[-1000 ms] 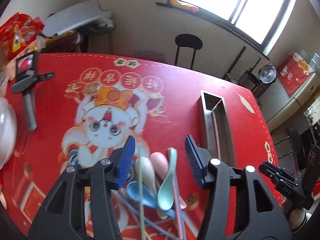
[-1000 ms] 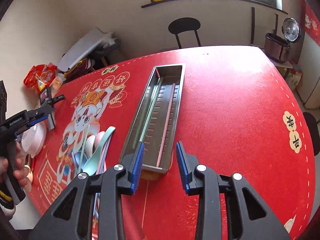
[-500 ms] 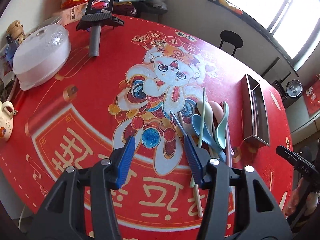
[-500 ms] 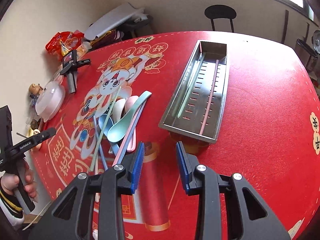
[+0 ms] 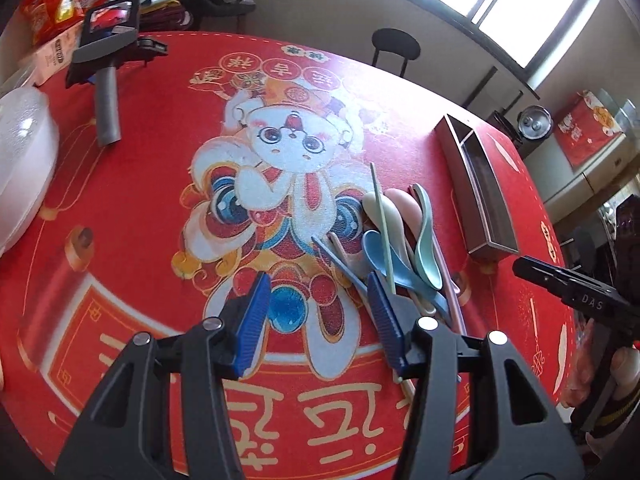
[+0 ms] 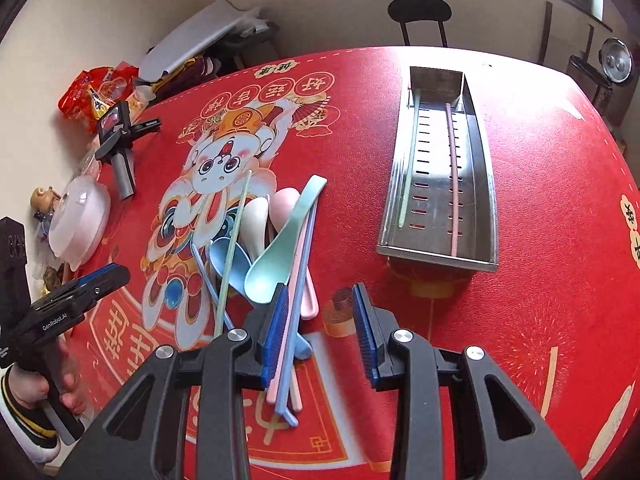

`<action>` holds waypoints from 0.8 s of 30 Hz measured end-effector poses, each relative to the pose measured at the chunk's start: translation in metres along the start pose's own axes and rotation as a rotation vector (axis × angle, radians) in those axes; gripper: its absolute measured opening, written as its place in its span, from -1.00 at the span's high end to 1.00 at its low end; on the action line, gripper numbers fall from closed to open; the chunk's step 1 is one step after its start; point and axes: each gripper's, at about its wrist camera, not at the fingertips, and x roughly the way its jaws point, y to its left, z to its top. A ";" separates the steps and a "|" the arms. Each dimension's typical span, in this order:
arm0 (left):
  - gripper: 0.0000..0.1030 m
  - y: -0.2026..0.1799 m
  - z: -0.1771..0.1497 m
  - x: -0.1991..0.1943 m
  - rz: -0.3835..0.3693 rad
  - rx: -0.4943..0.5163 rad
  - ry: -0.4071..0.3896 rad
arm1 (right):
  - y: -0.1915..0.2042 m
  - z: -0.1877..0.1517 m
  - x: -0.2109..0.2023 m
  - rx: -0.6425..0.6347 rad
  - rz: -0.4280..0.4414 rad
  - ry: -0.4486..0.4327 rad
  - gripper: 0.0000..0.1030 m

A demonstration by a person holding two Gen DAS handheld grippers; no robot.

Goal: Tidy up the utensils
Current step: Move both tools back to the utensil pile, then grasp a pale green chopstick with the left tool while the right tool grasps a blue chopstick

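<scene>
Both hands have pulled back from the tray (image 6: 438, 184); left gripper (image 5: 316, 316) closing, right gripper (image 6: 320, 332) apart, both empty, so spoons (image 6: 264, 268) come next

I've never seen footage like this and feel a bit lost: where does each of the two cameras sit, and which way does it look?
Left wrist view: sits on the left hand-held gripper, looking down past its empty, closing jaws at the red printed tablecloth; the other gripper shows at right.
Right wrist view: sits on the right hand-held gripper, jaws empty, facing the long steel tray; a hand shows at left.
Both share the pile of pastel spoons and chopsticks and the tray.
</scene>
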 end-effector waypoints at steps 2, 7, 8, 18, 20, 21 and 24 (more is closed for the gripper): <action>0.06 -0.005 0.006 0.011 -0.029 0.056 0.019 | 0.007 0.000 0.004 0.004 -0.019 -0.001 0.37; 0.17 -0.013 0.016 0.032 -0.079 0.105 0.072 | 0.015 -0.002 0.019 0.029 -0.010 0.039 0.61; 0.17 -0.014 0.017 0.035 -0.103 0.111 0.077 | 0.017 -0.002 0.024 0.024 -0.018 0.049 0.66; 0.17 -0.022 0.020 0.049 -0.157 0.146 0.107 | 0.013 -0.007 0.067 0.069 -0.021 0.140 0.77; 0.17 -0.020 0.019 0.052 -0.158 0.140 0.114 | 0.013 -0.007 0.071 0.076 -0.010 0.147 0.77; 0.17 -0.018 0.019 0.053 -0.161 0.135 0.118 | 0.014 -0.006 0.072 0.074 -0.009 0.144 0.77; 0.17 -0.017 0.016 0.055 -0.165 0.128 0.126 | 0.011 -0.003 0.073 0.093 0.002 0.152 0.77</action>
